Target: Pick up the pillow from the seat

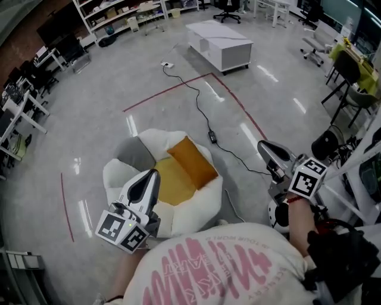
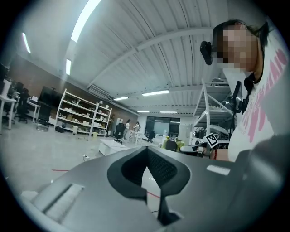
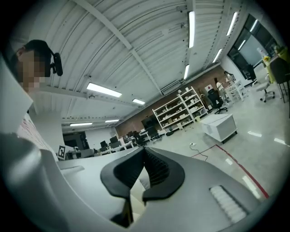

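An orange-yellow pillow (image 1: 191,162) lies tilted on a white beanbag seat (image 1: 197,205) with a yellow cushion panel (image 1: 171,182) and a grey patch (image 1: 136,154). My left gripper (image 1: 155,173) is shut and empty, held over the seat's near left side, just short of the pillow. My right gripper (image 1: 262,145) is shut and empty too, raised to the right of the seat, apart from it. Both gripper views look out level across the room, so the pillow is hidden there; the left gripper (image 2: 146,148) and right gripper (image 3: 144,150) show their jaws closed together.
A black cable (image 1: 202,110) runs over the grey floor from behind the seat to the right. A white low cabinet (image 1: 220,43) stands farther back. Red tape lines (image 1: 168,90) mark the floor. Chairs and a metal frame (image 1: 357,152) crowd the right; shelving (image 1: 116,15) lines the back.
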`<state>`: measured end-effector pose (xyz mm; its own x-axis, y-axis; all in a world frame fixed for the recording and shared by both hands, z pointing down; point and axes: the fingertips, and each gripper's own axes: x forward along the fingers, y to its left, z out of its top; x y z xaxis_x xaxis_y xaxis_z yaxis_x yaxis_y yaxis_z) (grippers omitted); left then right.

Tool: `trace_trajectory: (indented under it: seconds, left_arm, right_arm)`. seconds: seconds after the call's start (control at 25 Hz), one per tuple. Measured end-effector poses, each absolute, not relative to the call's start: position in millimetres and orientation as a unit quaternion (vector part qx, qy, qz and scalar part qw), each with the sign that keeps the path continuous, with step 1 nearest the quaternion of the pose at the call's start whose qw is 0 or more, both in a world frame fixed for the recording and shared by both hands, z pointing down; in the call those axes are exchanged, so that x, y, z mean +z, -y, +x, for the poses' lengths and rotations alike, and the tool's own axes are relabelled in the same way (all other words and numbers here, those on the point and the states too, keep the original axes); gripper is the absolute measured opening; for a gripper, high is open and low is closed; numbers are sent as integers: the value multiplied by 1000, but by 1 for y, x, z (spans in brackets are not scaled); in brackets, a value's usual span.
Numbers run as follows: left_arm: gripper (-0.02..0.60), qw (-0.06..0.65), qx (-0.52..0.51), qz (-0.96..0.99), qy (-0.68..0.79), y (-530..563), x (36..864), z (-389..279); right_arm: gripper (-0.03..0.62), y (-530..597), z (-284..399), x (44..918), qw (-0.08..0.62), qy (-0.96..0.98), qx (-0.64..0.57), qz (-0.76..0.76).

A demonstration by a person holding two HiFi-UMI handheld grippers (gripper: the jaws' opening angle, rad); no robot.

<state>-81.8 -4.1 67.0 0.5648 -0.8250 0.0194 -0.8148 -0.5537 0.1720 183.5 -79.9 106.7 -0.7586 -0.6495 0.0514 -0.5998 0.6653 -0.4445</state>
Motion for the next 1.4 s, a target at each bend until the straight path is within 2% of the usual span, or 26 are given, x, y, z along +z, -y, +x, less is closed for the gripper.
trace_trajectory:
  seconds: [0.28, 0.44, 0.92, 1.2, 1.4]
  left_arm:
    - [16, 67, -28, 866, 494, 11, 93, -70]
    - [17, 99, -15, 862, 497, 19, 121, -64]
    - [16, 214, -3, 816, 538, 56, 226, -96]
    - [16, 262, 25, 797, 543, 78, 332, -125]
    - [15, 296, 43, 789, 536, 91, 418, -143]
  right_arm:
    - [6, 106, 168, 146, -40, -929, -196, -311]
    - [6, 119, 166, 177, -62, -923, -224, -306]
    - [6, 150, 135, 288, -90, -889, -330, -303]
    - [6, 164, 133, 393, -103, -853, -383, -340]
    - [6, 172, 126, 471, -86, -823, -424, -369]
